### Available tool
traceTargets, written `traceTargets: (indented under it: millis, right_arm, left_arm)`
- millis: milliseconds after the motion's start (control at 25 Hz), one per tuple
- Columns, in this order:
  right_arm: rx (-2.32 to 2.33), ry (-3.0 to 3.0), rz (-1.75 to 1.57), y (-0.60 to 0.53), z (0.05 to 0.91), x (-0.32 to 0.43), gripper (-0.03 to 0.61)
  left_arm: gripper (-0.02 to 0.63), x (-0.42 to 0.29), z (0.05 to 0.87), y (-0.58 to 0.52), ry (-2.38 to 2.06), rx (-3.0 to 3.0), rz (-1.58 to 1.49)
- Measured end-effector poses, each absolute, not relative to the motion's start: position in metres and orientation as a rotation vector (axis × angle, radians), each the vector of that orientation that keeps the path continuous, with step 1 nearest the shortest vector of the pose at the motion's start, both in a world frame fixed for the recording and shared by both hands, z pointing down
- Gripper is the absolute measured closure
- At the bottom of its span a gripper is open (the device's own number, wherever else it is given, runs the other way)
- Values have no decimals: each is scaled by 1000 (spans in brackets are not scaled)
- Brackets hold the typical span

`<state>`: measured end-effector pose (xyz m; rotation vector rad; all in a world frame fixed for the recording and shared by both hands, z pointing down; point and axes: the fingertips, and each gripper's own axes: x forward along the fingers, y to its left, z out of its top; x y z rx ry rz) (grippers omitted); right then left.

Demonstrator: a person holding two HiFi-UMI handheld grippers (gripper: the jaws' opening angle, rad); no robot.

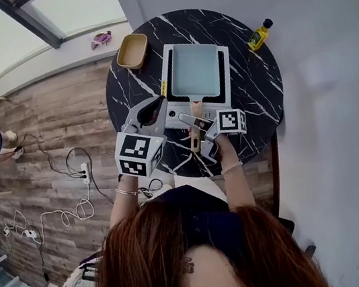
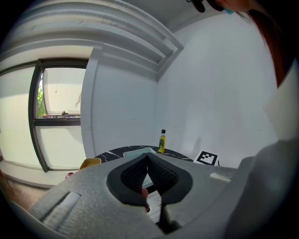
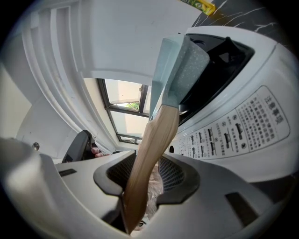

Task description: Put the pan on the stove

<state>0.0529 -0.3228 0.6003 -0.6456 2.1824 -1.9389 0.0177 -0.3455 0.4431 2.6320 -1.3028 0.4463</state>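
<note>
Your right gripper (image 3: 144, 169) stands wide open, wooden handle (image 3: 156, 135) between its jaws but not pinched. Just ahead of it the pan (image 1: 195, 70) sits flat on the stove (image 1: 178, 118), so placement looks done. Beside it, your left gripper (image 2: 147, 161) is closed, empty. Remaining: back the right gripper off the handle.

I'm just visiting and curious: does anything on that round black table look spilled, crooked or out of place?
Nothing stands out. The square pale-blue pan sits squarely on the white stove, its wooden handle between the open right tongs; the yellow oil bottle stands upright.
</note>
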Motion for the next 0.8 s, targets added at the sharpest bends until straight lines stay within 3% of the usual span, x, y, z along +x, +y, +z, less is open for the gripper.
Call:
traceTargets:
  millis: [800]
  right_arm:
    - [-764, 2120, -1881, -312, 593, 77, 431]
  left_arm:
    - [603, 20, 432, -331, -1265, 2675, 425]
